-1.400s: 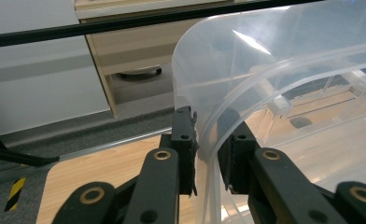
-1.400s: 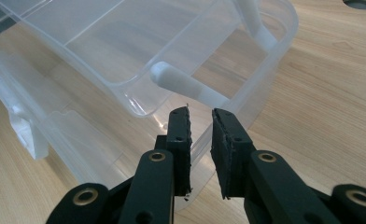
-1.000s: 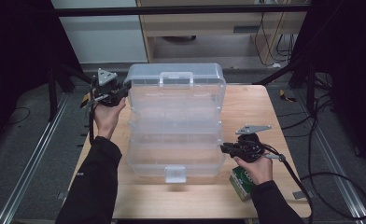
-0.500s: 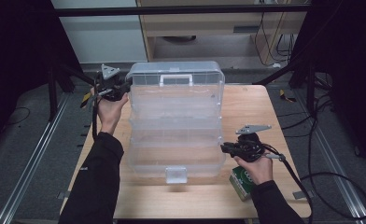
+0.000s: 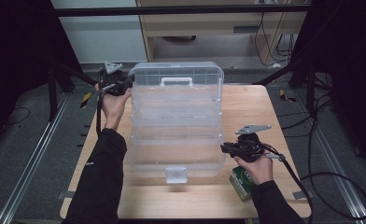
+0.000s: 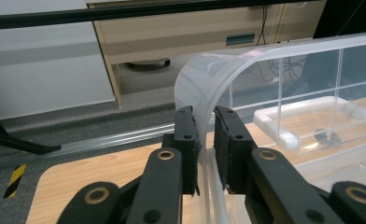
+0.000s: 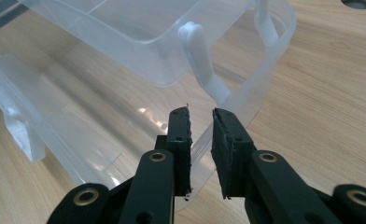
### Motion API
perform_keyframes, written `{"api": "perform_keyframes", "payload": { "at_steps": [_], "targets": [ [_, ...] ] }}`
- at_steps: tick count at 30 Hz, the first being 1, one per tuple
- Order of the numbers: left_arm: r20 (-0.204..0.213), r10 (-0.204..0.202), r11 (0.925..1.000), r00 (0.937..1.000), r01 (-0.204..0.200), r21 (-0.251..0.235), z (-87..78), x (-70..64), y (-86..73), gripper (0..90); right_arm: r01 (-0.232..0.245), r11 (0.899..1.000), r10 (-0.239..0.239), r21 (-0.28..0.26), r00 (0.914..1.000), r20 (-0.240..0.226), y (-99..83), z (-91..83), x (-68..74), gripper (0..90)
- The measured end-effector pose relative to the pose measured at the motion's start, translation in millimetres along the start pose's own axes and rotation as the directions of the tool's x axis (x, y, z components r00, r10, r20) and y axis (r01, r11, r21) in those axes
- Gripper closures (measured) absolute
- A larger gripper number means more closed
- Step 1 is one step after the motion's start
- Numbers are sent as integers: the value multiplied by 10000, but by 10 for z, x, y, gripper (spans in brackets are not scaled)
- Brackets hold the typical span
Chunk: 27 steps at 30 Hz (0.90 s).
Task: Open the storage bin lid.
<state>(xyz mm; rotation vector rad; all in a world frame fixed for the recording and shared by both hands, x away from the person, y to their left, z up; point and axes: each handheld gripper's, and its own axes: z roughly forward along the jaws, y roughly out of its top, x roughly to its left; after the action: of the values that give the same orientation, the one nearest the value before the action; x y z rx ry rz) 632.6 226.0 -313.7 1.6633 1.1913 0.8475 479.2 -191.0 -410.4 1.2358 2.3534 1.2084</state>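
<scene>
Meanwhile, left gripper clamps the clear box's lid; right gripper grips its base rim.

Storage box is set mid-bench, w/ left tongs at its far-left corner, right tongs at its near-right edge & a carton just behind them.

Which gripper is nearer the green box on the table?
Right. The right gripper grips the clear organiser case's near right edge, just above the green box. The left gripper clamps the lid's far left corner.
</scene>
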Motion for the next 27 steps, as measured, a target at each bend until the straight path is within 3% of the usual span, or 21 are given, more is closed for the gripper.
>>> {"api": "perform_keyframes", "payload": {
  "at_steps": [10,11,17,21,27],
  "targets": [
    [-65,-60,10000,10000,60,71,127,26,6,793,77,10000,-77,-8,10000,-1,1,2,-3,773],
    [-174,-11,9999,9998,13,112,138,33,10,843,82,10000,-82,13,10000,4,2,1,-4,773],
    [-108,-124,9999,9999,125,101,238,71,-16,844,58,10000,-58,7,10000,-28,3,2,-6,771],
    [-304,64,9994,9995,-53,353,296,54,7,842,66,10000,-66,28,10000,-20,3,1,-6,771],
    [-328,27,9986,9995,-9,532,378,68,5,841,94,10000,-94,27,10000,4,4,4,-4,770]
  ]
}}
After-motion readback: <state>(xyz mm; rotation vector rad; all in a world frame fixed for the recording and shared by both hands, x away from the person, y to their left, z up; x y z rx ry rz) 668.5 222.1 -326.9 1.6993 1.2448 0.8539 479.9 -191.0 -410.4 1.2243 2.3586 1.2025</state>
